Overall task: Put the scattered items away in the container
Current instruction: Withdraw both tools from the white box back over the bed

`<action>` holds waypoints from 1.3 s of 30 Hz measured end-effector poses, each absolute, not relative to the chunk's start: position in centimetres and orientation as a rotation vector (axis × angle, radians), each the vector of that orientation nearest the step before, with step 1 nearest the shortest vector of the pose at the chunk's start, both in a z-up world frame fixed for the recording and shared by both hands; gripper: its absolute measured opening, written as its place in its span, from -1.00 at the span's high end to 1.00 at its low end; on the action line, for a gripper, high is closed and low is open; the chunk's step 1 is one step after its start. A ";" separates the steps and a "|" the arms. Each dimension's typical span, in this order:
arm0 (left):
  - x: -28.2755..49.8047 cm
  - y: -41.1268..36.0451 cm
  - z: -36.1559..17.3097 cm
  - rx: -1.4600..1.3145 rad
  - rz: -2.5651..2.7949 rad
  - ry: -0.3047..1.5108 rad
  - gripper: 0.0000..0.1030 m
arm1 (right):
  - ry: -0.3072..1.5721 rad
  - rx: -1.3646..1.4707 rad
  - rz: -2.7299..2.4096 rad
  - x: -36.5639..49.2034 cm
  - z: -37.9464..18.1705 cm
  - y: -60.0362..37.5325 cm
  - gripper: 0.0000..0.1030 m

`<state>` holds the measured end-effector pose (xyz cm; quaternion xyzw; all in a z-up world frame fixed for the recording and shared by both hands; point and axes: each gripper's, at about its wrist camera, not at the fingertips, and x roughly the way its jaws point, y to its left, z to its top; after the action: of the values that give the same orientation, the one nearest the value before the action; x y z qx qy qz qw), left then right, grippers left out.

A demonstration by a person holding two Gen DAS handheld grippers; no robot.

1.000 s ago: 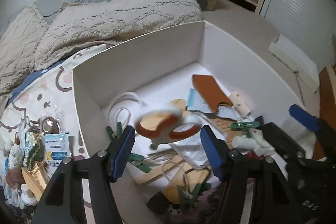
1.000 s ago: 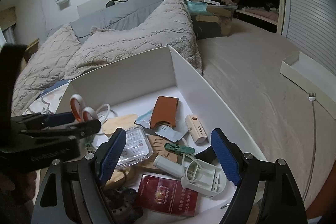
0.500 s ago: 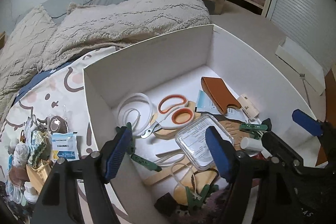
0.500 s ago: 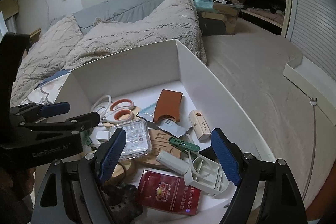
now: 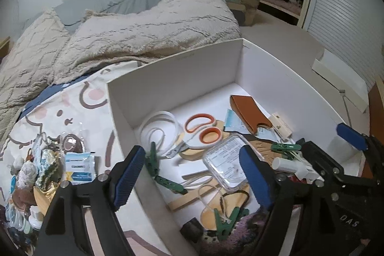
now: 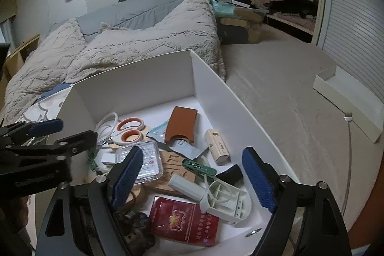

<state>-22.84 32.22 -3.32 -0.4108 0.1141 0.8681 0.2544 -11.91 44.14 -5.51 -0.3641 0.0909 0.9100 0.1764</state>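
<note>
Hovering with nothing between its blue pads, the left gripper has just been spreading its jaws above the near wall of the white rectangular cardboard box, and the right gripper hangs equally wide and empty over the same box. Inside lie orange-handled scissors, a clear plastic case, a brown leather sleeve, green clothes pegs and a red booklet with unreadable gold print. Unsorted small packets crowd the patterned sheet left of the box.

Both wrist cameras look steeply down, close — probably sharing the white box.
</note>
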 end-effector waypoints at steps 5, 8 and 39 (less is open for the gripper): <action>-22.4 31.3 -3.1 -1.083 2.414 0.316 -0.86 | 0.268 -1.008 2.561 -11.7 -5.3 44.4 -0.79; -22.3 30.7 -2.9 -1.074 2.419 0.303 -0.99 | 0.249 -0.997 2.564 -11.7 -5.2 44.1 -0.94; -20.2 23.9 -0.1 -0.932 2.550 0.251 -1.00 | 0.263 -0.895 2.654 -10.9 -3.2 42.2 -1.00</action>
<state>-20.17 23.91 -0.12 -0.3345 0.0902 0.9152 0.2060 -10.92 42.15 -3.16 -0.3138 0.0921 0.9307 0.1638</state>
